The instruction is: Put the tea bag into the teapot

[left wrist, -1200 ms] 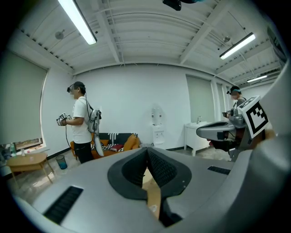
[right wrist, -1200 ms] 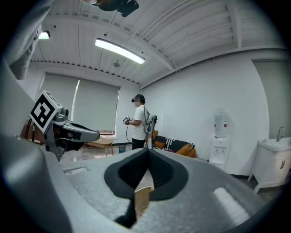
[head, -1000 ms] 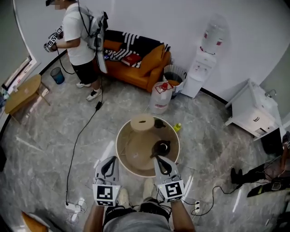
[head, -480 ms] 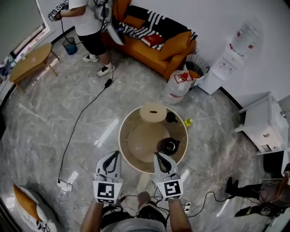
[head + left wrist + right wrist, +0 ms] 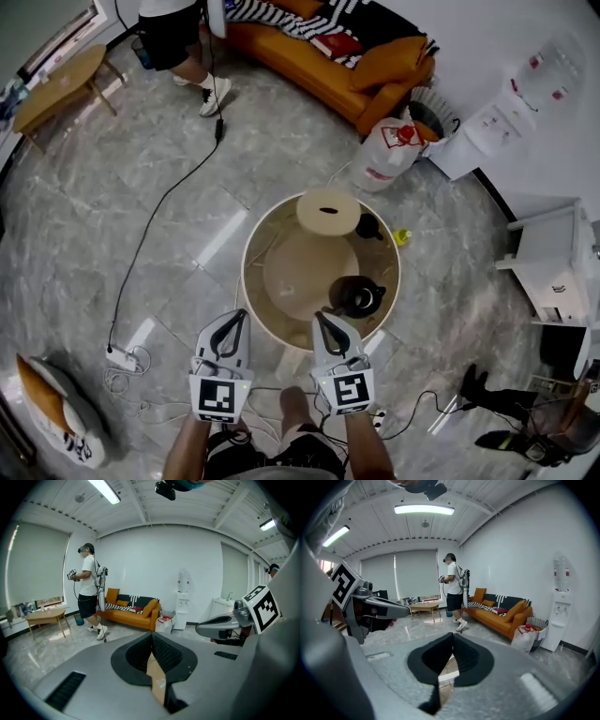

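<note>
A black teapot [image 5: 355,296] stands on the near right part of the round table [image 5: 249,281], with its lid on. I cannot make out a tea bag in any view. My right gripper [image 5: 323,321] is shut and empty, its tip at the table's near rim just left of the teapot. My left gripper [image 5: 236,317] is shut too, with nothing in it, just outside the near left rim. In the left gripper view the gripper [image 5: 151,637] has its jaws meeting in a line. The right gripper view shows the same for the other gripper [image 5: 452,637].
On the table lie a pale round tray [image 5: 302,270], a beige round lid-like piece [image 5: 328,212] and a small black cup [image 5: 368,226]. An orange sofa [image 5: 323,49], a white bag [image 5: 384,157], a white cabinet [image 5: 553,267], a floor cable with power strip [image 5: 122,358] and a standing person [image 5: 89,592] surround it.
Both grippers have come down toward the table's near rim, still shut. The head view has tipped further down, so the table and teapot sit lower and look larger.
</note>
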A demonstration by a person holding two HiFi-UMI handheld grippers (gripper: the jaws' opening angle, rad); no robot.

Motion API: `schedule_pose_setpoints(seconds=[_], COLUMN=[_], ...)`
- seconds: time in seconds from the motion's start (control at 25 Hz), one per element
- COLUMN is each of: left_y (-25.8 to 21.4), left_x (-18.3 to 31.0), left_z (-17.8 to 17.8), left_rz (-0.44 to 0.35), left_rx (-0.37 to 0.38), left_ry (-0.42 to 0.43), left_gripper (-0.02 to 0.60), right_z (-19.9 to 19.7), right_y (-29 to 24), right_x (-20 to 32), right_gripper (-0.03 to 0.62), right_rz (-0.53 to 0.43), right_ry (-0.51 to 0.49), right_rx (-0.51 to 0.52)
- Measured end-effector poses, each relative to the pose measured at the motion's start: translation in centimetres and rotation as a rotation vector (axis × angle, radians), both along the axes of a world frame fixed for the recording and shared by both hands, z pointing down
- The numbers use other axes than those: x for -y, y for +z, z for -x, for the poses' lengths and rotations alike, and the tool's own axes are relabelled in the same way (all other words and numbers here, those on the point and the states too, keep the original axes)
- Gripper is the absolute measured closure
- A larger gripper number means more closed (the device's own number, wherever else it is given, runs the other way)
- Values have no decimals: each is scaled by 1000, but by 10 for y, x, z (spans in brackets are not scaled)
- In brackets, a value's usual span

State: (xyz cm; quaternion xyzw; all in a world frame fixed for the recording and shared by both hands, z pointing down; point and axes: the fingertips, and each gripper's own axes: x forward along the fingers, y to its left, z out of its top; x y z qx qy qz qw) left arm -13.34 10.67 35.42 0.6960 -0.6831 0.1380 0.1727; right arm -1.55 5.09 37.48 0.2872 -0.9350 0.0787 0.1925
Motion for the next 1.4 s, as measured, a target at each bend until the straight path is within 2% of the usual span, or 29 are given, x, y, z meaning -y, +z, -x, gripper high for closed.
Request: schedule_pose_setpoints(seconds=[0.08,0.28,0.44,0.76,1.4], left_y=[19,60,102,171,293], left_x=[0,5,9,19,18], left_z=[3,6,10,8,4], left_rz=[11,53,67,128,226], left_rx=[9,-83,-32,-115,-159], left_ry=[12,-46,6,-11,7], left_gripper=[565,565,565,565,565], right_z=[7,12,15,15,8], right_y=[15,61,100,169,289], right_x=[0,3,4,11,8], right_gripper=[594,594,594,594,594], right_rz=[17,54,67,119,216], right_ry=[-18,-22,-26,-3,33], right_rx=[-22,-44,-66,-105,-146])
